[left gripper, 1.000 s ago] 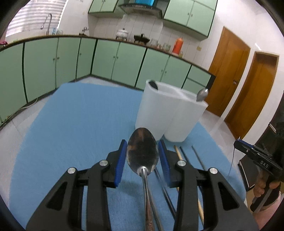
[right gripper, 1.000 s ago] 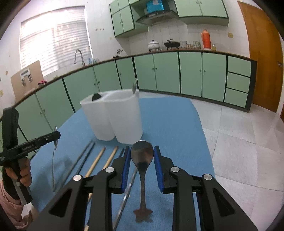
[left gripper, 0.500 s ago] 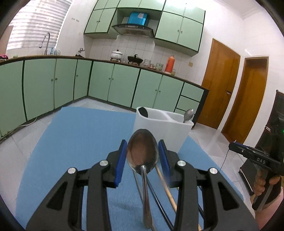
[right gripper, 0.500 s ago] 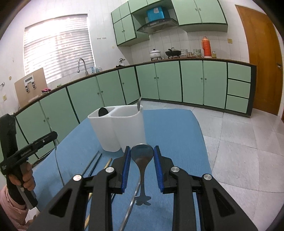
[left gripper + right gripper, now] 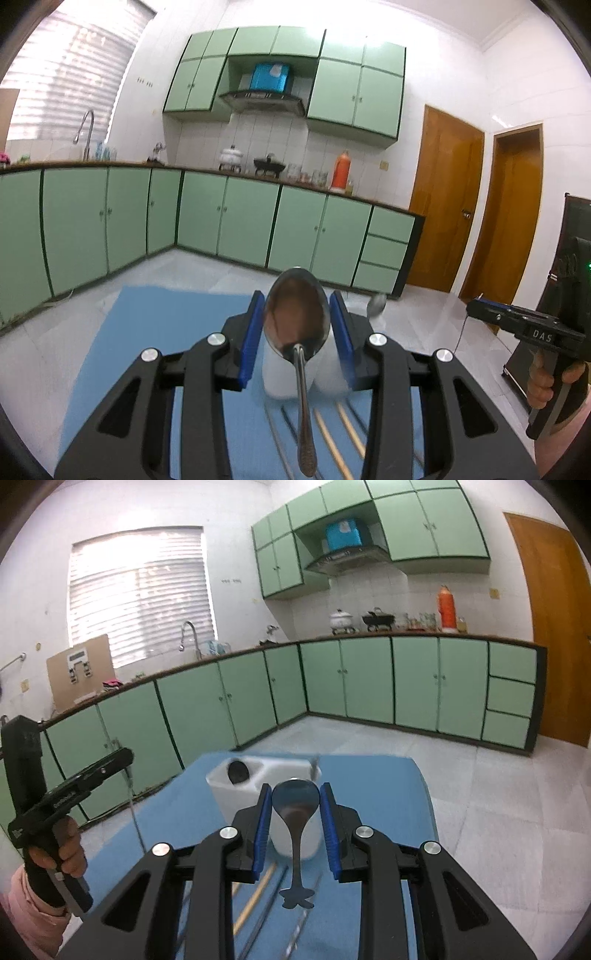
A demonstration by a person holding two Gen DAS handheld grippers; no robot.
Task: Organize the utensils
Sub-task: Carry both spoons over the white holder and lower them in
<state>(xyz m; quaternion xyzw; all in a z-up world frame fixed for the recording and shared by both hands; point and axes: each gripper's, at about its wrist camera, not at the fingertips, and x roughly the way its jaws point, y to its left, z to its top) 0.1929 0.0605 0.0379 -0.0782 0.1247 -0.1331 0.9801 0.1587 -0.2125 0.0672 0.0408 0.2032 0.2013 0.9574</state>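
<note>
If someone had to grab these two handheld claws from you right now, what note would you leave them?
Left gripper: shut on a long spoon, bowl between the pads.
Right gripper: shut on a short spoon, handle hanging down.
Both are held in the air in front of the white holder on the blue mat.
Done: the holder has a dark utensil in one compartment and a spoon in another.
Left: drop both spoons in, then the chopsticks and other sticks on the mat.

Home kitchen: green cabinets (image 5: 369, 679), faucet (image 5: 188, 635), range hood (image 5: 264, 99).
</note>
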